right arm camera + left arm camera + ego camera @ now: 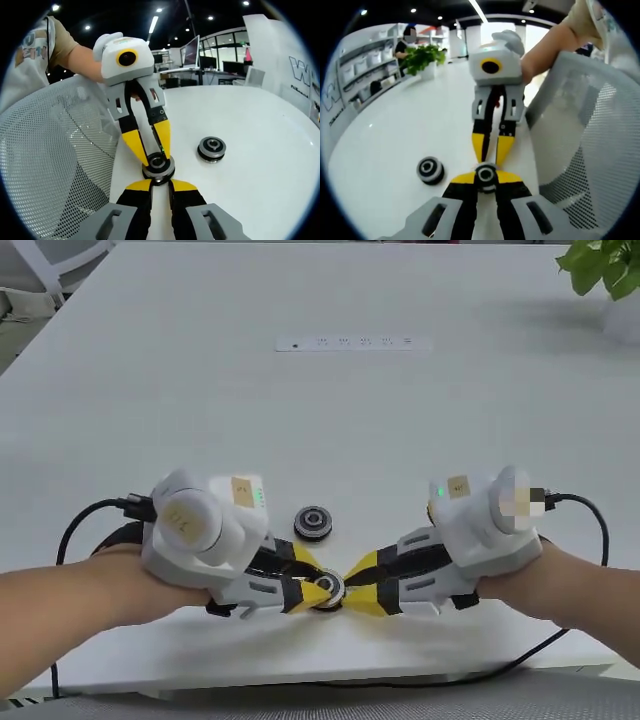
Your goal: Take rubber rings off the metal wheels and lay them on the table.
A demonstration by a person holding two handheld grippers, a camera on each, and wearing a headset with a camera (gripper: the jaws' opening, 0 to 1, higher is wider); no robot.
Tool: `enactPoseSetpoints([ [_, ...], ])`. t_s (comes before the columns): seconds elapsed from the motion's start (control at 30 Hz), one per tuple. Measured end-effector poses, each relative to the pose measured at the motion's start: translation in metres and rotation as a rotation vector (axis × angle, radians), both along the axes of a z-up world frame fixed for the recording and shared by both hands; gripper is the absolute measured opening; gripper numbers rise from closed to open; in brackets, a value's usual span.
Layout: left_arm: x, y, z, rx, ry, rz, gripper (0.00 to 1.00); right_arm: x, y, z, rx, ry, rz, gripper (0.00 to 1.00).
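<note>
A metal wheel with a black rubber ring (329,589) hangs just above the white table's front edge (300,645), held between both grippers. My left gripper (318,591) comes in from the left and is shut across this wheel (486,175). My right gripper (346,593) meets it from the right, its yellow tips pinched on the wheel's black rim (158,166). A second wheel (313,522) lies flat on the table just behind them, also seen as the second wheel (430,170) and the second wheel (212,148), with its ring on.
A white power strip (354,342) lies far back at the table's middle. A potted plant (605,265) stands at the far right corner. A mesh chair (55,165) sits close to the front edge. Cables (75,530) trail from both grippers.
</note>
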State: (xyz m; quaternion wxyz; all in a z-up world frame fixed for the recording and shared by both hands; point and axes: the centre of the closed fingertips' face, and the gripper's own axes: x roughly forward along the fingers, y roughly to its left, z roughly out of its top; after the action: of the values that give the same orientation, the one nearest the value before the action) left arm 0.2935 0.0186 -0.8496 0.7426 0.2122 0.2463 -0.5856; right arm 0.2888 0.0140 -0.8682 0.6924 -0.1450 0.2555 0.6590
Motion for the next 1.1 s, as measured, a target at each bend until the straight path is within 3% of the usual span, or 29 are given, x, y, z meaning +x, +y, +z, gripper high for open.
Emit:
enactPoseSetpoints([
  [0.53,0.0007,-0.0002,-0.0001,0.006,-0.01,0.007,0.13,0.0028,0.0,0.0005,-0.057,-0.05,-0.014,0.02],
  [0.73,0.0009,-0.0002,-0.0001,0.007,-0.011,0.01,0.13,0.0023,-0.0003,0.0001,-0.104,-0.138,0.036,0.03],
  [0.83,0.0008,-0.0001,0.0,0.007,-0.01,0.01,0.13,0.0032,-0.0003,0.0002,-0.106,-0.124,0.026,0.04],
  [0.97,0.0007,-0.0001,0.0001,0.006,-0.011,0.011,0.13,0.0075,-0.0011,0.0011,-0.109,-0.153,0.013,0.09],
  [1.1,0.0006,0.0,0.0001,0.006,-0.009,0.012,0.13,0.0043,-0.0007,0.0007,-0.112,-0.116,0.011,0.05],
])
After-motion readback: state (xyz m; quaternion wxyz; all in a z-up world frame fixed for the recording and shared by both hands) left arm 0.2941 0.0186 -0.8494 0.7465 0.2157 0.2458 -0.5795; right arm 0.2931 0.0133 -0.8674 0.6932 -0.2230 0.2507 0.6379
